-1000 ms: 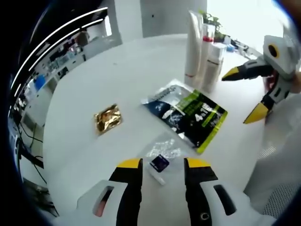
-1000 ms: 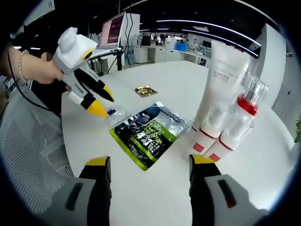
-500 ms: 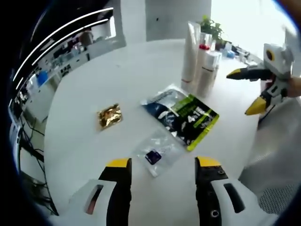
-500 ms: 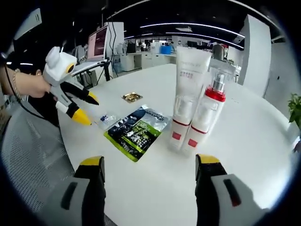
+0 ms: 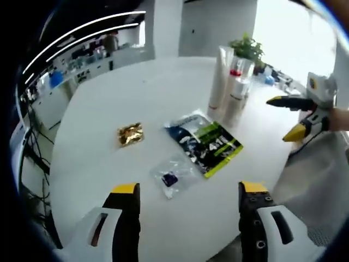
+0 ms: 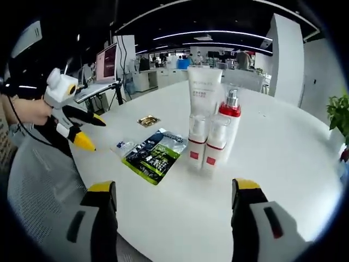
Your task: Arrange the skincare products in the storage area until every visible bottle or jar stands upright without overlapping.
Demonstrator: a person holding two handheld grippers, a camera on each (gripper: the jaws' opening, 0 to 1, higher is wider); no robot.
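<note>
Since both grippers hang off the white round table [image 6: 283, 164] with jaws spread and nothing held, we're looking at what's reachable. Our right gripper [image 6: 174, 191] faces the tall white tube [image 6: 200, 117] and red-collared pump bottle [image 6: 222, 128], both upright, touching, long axes vertical, straight ahead across the table. Our left gripper [image 5: 188, 191] sits nearer the clear sachet [image 5: 173, 176] and green-black pouch [image 5: 206, 143]. Left gripper view shows the gold packet [image 5: 130, 134] more clearly.

Both grippers pulled back from desk [image 6: 283, 147]. Left gripper [image 5: 188, 188] farther from clear sachet [image 5: 173, 176], jaws wider; right gripper [image 6: 170, 188] farther from upright bottles [image 6: 211, 128], toward 6 o'clock.
</note>
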